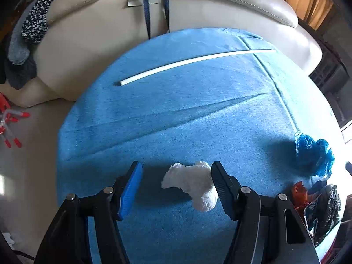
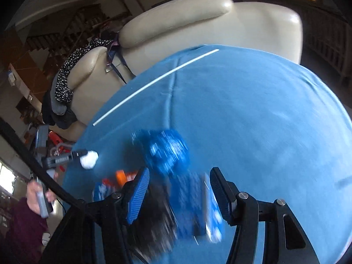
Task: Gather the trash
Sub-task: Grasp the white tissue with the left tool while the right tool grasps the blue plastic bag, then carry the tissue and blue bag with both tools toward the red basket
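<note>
On blue cloth [image 1: 198, 114], wide bare stretch up to white rod [image 1: 193, 60] near far edge. Left gripper [image 1: 176, 187] fingers apart, white tissue wad [image 1: 193, 184] between. Right gripper [image 2: 179, 195] fingers apart, blurred blue wrapper [image 2: 198, 209] between.

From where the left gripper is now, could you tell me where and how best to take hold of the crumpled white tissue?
Probably grip the crumpled white tissue across its middle, coming down from above. It lies loose on the blue cloth, already between the open fingers of the left gripper, nearer the right finger. Its soft, irregular wad should compress under a simple pinch, so shifting slightly right before closing would centre it.
</note>
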Demonstrator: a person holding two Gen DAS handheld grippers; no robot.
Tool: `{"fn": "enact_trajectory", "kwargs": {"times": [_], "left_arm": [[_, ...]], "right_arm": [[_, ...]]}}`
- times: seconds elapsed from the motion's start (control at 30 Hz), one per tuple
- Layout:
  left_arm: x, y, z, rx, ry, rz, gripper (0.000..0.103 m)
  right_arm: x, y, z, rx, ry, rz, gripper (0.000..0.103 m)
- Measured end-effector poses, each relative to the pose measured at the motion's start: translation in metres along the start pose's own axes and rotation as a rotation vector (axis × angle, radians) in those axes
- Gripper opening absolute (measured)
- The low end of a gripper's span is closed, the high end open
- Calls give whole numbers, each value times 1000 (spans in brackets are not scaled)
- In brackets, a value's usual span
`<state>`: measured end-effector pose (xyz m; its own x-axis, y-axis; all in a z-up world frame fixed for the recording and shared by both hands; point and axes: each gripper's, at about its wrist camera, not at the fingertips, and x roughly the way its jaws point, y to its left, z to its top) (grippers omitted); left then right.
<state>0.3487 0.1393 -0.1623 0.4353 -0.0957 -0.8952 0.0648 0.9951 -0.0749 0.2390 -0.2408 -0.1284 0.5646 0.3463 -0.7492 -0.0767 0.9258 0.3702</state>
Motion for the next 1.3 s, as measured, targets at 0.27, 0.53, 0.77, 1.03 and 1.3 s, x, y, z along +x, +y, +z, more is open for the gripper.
{"fn": "enact_trajectory", "kwargs": {"times": [0.27, 0.53, 0.77, 1.03, 1.3], "left_arm": [[11, 3, 0, -10, 26, -86, 59], [10, -26, -13, 53, 46, -95, 35], [-21, -27, -31, 21, 2, -94, 32], [-102, -64, -81, 84, -124, -46, 32], [-165, -140, -154, 212, -235, 18, 32]], "right_arm": [[81, 17, 30, 17, 141, -3, 67], [69, 26, 24, 6, 81, -12, 53], [-16, 19, 14, 41, -126, 62, 53], [-116, 15, -38, 47, -276, 57, 53], [-169, -4, -121, 99, -249, 41, 53]]}}
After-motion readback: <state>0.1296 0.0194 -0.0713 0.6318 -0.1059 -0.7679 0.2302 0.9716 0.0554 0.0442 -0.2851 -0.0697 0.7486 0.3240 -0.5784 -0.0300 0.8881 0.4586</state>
